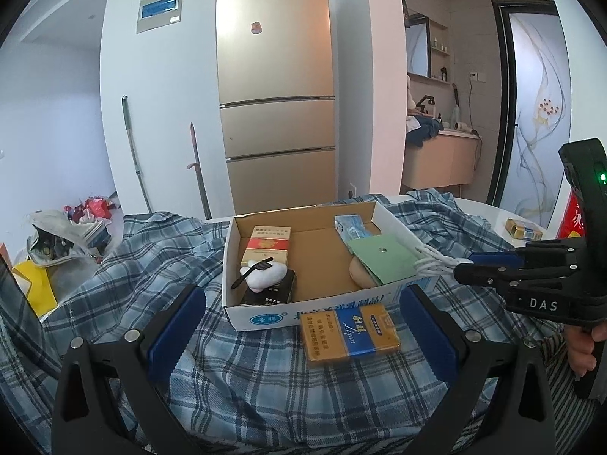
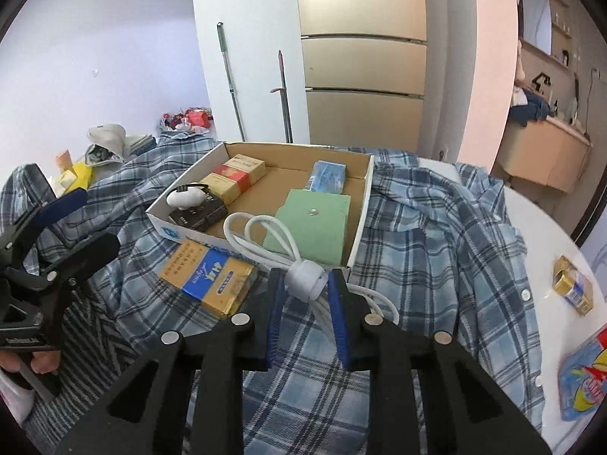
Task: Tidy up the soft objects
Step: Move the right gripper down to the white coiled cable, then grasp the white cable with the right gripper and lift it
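Note:
A cardboard box [image 1: 303, 305] [image 2: 356, 227] sits on a blue plaid shirt [image 1: 242, 371] [image 2: 436, 235]. My right gripper [image 2: 307, 284] is shut on a coiled white cable [image 2: 265, 235], holding it over the box's near right corner; it also shows in the left wrist view [image 1: 464, 275] with the cable [image 1: 432, 261]. Inside the box lie a green pad [image 2: 315, 223] [image 1: 381, 261], a white soft toy [image 1: 263, 275] [image 2: 186, 197], a red and gold packet [image 1: 267, 246] and a blue packet [image 2: 328, 176]. My left gripper [image 1: 303, 335] is open and empty in front of the box.
A yellow and blue carton [image 1: 351, 335] [image 2: 212, 278] lies on the shirt against the box front. A small gold packet [image 2: 573, 284] and a blue snack bag [image 2: 582, 383] lie on the white table at right. A fridge [image 1: 277, 87] stands behind.

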